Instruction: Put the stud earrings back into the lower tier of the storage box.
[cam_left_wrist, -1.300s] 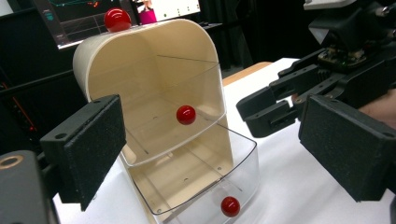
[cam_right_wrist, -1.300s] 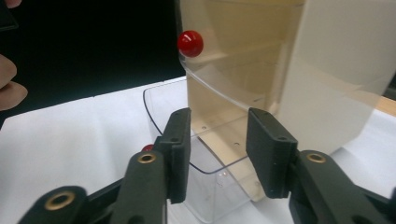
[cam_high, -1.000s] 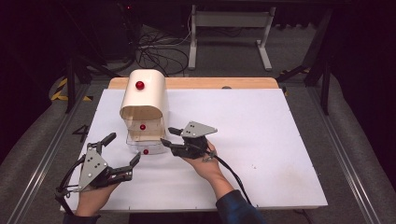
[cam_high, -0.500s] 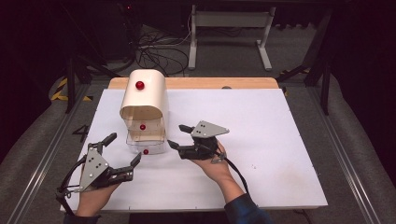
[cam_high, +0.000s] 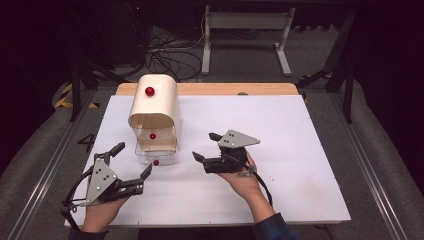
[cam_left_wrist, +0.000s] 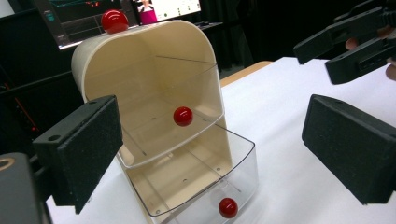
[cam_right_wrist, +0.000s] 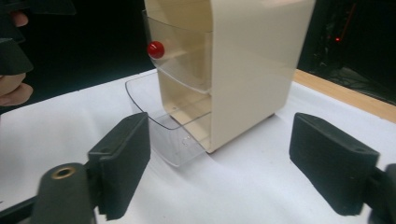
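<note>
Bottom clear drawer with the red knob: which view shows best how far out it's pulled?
The left gripper view: the bottom clear drawer juts well out of the cream cabinet, its front and red knob in sight. The right gripper view shows it from the side, knob hidden. The high view shows it small, from above.

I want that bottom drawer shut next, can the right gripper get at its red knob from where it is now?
Probably yes. The right gripper is open with nothing between its jaws, and bare table lies between it and the bottom drawer's red knob.
</note>
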